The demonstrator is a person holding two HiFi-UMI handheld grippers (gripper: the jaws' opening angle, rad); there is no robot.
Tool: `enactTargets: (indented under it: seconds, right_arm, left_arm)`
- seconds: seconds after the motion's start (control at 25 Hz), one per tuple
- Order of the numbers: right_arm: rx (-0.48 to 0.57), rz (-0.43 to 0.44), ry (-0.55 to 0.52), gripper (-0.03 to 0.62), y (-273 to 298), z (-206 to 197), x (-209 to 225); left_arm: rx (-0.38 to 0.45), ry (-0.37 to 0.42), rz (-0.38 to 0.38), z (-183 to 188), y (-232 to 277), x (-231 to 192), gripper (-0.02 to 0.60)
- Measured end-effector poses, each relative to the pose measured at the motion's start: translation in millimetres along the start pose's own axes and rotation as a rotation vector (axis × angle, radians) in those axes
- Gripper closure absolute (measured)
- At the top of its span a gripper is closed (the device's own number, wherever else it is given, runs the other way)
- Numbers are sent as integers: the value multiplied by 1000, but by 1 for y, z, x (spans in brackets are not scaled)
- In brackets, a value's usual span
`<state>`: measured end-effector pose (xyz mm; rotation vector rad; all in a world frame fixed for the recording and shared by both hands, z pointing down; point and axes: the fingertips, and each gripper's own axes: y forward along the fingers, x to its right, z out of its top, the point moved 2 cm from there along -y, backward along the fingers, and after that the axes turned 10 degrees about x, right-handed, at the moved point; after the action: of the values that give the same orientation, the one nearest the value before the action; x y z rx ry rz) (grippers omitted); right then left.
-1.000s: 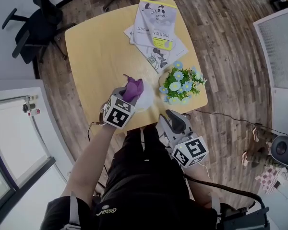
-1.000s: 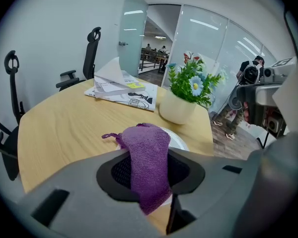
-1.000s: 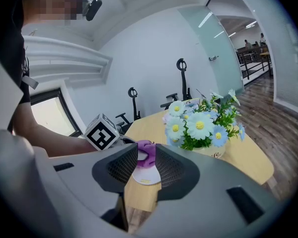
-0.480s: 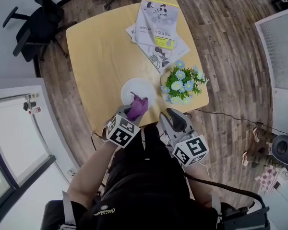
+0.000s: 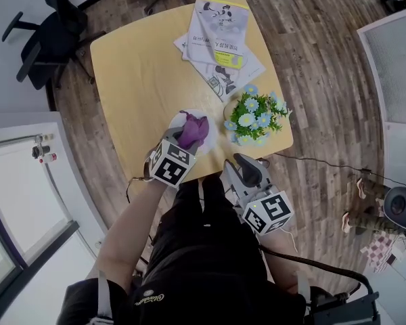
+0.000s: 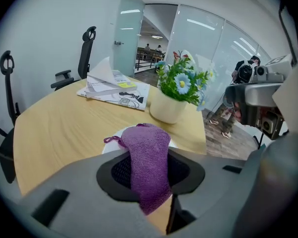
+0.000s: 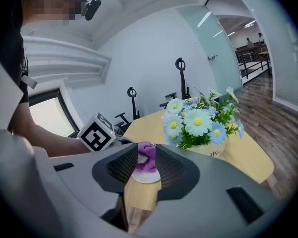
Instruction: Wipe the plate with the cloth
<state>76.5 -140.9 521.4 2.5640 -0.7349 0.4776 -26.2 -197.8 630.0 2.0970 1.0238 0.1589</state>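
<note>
Two grippers: the left gripper [image 5: 181, 139] pinches the cloth [image 5: 193, 130], with the plate [image 6: 111, 146] just beyond its jaws; the right gripper [image 5: 245, 164], beside it, stands slightly apart, empty.

Purple cloth [image 6: 148, 165] pinched in the jaws, draped onto white plate [image 6: 112, 143].

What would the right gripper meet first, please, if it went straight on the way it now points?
Most likely the plate with the purple cloth over it, though depth is unclear.
</note>
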Motion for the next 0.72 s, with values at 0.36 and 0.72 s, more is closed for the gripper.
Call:
enactTargets:
  seconds: [0.36, 0.72]
  right_arm:
    - [0, -12, 8, 484, -5, -3, 4]
    - [13, -13, 27, 484, -2, 0, 4]
  left_arm:
    - [8, 14, 34, 21, 11, -25, 456]
    - [-38, -11, -50, -18, -6, 21, 456]
